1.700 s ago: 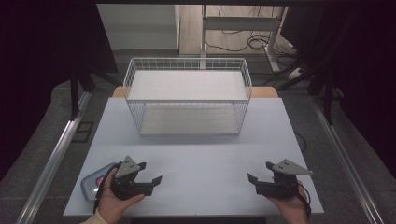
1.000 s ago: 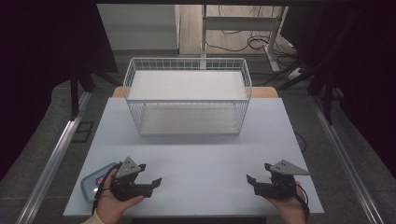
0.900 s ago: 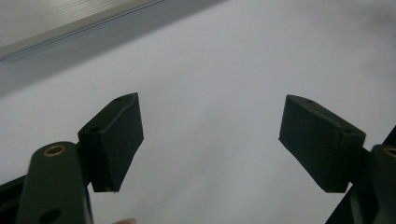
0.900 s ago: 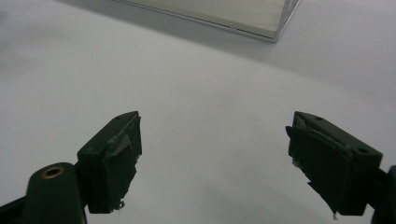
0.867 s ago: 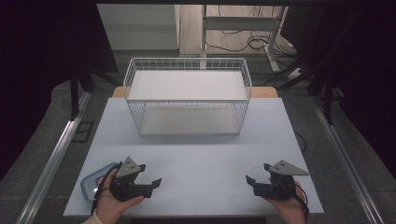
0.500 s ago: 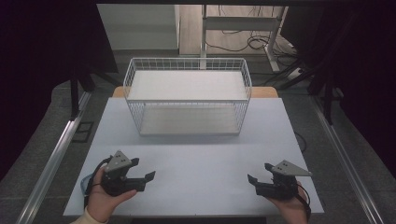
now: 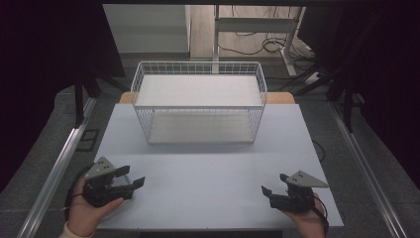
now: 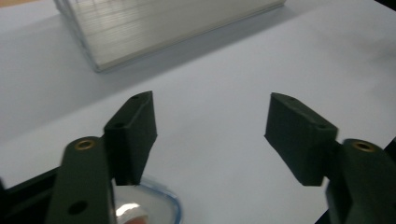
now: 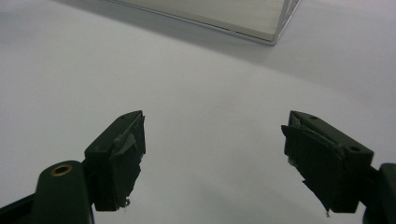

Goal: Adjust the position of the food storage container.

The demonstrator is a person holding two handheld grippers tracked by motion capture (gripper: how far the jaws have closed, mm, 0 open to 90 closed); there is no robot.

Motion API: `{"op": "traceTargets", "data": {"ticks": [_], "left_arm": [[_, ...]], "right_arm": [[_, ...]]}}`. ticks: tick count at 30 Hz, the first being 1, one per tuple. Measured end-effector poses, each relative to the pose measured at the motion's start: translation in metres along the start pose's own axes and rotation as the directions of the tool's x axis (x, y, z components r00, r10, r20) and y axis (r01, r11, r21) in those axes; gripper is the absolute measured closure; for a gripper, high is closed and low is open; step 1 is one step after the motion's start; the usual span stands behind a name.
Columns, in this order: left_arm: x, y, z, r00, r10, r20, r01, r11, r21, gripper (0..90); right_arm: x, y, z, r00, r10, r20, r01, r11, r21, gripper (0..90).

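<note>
Wire basket [image 7: 198, 101]: white, upright at the far middle of the table [image 7: 208, 188], with a pale flat board as its floor; well apart from both grippers.
Basket in left gripper view [image 8: 154, 25]: near corner at the top, up and left of the jaws.
Basket in right gripper view [image 9: 224, 14]: corner at the top edge, beyond the jaws.
Left gripper [image 7: 132, 177]: held in a hand [image 7: 89, 210] at the near left corner; jaws spread wide, nothing between them, pointing right across the table.
Clear blue-rimmed piece [image 8: 140, 207]: just below the left jaw in the left gripper view; blurred, kind unclear.
Right gripper [image 7: 273, 184]: held at the near right edge; jaws wide apart, empty, pointing left over bare tabletop.
</note>
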State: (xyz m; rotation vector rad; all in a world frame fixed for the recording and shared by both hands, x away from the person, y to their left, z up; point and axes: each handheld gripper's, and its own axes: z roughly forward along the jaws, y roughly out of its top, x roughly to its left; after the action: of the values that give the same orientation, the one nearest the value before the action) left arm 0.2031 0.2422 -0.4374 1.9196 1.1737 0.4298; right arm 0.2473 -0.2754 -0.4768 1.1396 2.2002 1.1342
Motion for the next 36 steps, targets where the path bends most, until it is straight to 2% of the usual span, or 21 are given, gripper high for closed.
{"op": "traceTargets", "data": {"ticks": [4,8,9,13,14,15,16,17,18,20,24,25,26,28,29,32,36], "left_arm": [[0.005,-0.003,-0.008,0.9996,-0.011,-0.025,0.011,0.9999,0.000,42.0],[0.016,-0.011,-0.020,0.9979,-0.039,-0.052,0.039,0.9993,-0.002,44.7],[0.023,-0.015,-0.026,0.9956,-0.054,-0.076,0.054,0.9985,0.002,45.0],[0.039,-0.023,-0.038,0.9879,-0.094,-0.124,0.095,0.9955,0.005,49.4],[0.039,-0.023,-0.038,0.9879,-0.094,-0.124,0.095,0.9955,0.005,51.9],[0.046,-0.028,-0.043,0.9829,-0.097,-0.156,0.102,0.9946,0.020,55.2],[0.046,-0.028,-0.043,0.9829,-0.097,-0.156,0.102,0.9946,0.020,57.8],[0.053,-0.034,-0.046,0.9785,-0.107,-0.177,0.116,0.9922,0.045,61.9],[0.053,-0.034,-0.046,0.9785,-0.107,-0.177,0.116,0.9922,0.045,66.2],[0.061,-0.045,-0.047,0.9754,-0.122,-0.184,0.140,0.9859,0.091,74.5],[0.067,-0.056,-0.046,0.9717,-0.140,-0.191,0.163,0.9800,0.114,83.8],[0.069,-0.059,-0.047,0.9696,-0.147,-0.195,0.172,0.9781,0.117,83.8],[0.074,-0.064,-0.050,0.9644,-0.158,-0.212,0.186,0.9749,0.122,86.8],[0.078,-0.069,-0.053,0.9587,-0.163,-0.234,0.197,0.9718,0.131,88.3],[0.078,-0.069,-0.053,0.9587,-0.163,-0.234,0.197,0.9718,0.131,89.1],[0.085,-0.079,-0.056,0.9499,-0.190,-0.248,0.230,0.9620,0.146,89.3],[0.088,-0.093,-0.052,0.9454,-0.213,-0.247,0.260,0.9491,0.178,89.2]], "right_arm": [[0.000,0.000,0.000,1.0000,0.001,0.004,-0.001,1.000,0.000,20.4],[0.002,0.001,-0.001,1.0000,-0.001,0.005,0.001,1.000,-0.002,20.4],[0.002,0.001,-0.001,1.0000,-0.001,0.005,0.001,1.000,0.000,20.4],[0.001,0.000,0.001,1.0000,0.001,0.008,-0.001,1.000,0.006,20.5],[0.001,0.000,0.001,1.0000,0.001,0.008,-0.001,1.000,0.006,20.5],[0.000,0.000,0.002,0.9999,0.003,0.010,-0.003,1.000,0.011,20.5],[0.000,0.000,0.002,0.9999,0.004,0.010,-0.004,1.000,0.012,20.5],[0.000,0.000,0.002,1.0000,0.004,0.008,-0.004,1.000,0.012,20.4],[0.000,-0.001,0.002,1.0000,0.004,0.009,-0.005,1.000,0.012,20.5],[0.000,0.000,0.002,0.9999,0.003,0.010,-0.003,1.000,0.012,20.4],[0.001,-0.001,0.002,1.0000,0.002,0.010,-0.002,1.000,0.015,20.4],[0.001,-0.001,0.002,1.0000,0.002,0.010,-0.002,1.000,0.015,20.4],[0.001,-0.001,0.002,0.9999,0.000,0.011,0.000,1.000,0.017,20.4],[0.001,0.000,0.002,0.9999,0.002,0.013,-0.002,1.000,0.014,20.5],[0.001,0.000,0.002,0.9999,0.002,0.013,-0.002,1.000,0.014,20.5],[0.000,0.000,0.002,0.9999,0.003,0.017,-0.003,1.000,0.014,20.5],[0.001,-0.001,0.003,0.9998,0.000,0.020,-0.001,1.000,0.019,20.4]]}}
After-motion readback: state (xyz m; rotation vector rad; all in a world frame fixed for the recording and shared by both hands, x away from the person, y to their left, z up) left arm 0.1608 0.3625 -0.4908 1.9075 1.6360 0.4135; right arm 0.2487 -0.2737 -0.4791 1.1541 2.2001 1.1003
